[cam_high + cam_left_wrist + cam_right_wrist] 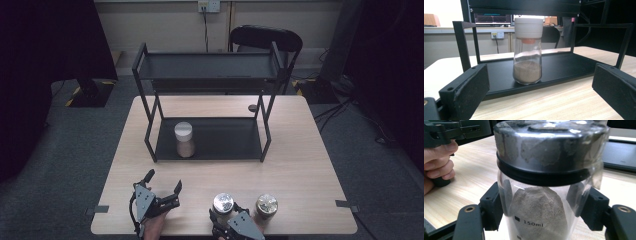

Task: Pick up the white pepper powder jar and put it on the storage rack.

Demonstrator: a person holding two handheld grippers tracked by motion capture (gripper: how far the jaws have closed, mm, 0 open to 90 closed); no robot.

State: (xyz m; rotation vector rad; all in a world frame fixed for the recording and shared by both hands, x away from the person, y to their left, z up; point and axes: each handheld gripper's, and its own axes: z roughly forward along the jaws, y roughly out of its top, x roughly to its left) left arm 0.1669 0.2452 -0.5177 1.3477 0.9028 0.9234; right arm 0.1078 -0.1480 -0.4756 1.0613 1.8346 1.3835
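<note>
Glass, upright on its long axis with the metal lid up, the jar (544,195) stands near the table's (300,165) front edge. We clamp it between the right gripper's (231,216) jaws, hand low behind; its wall reads "150ml". Our left gripper (163,182) sits spread wide, holding nothing, near the front-left corner. Farther off, a white-capped shaker (528,50) stands on the black rack's (215,140) lower shelf.

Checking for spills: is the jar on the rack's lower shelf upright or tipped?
Upright. The jar stands on its base on the lower shelf, white cap on top, powder settled level at the bottom.
</note>
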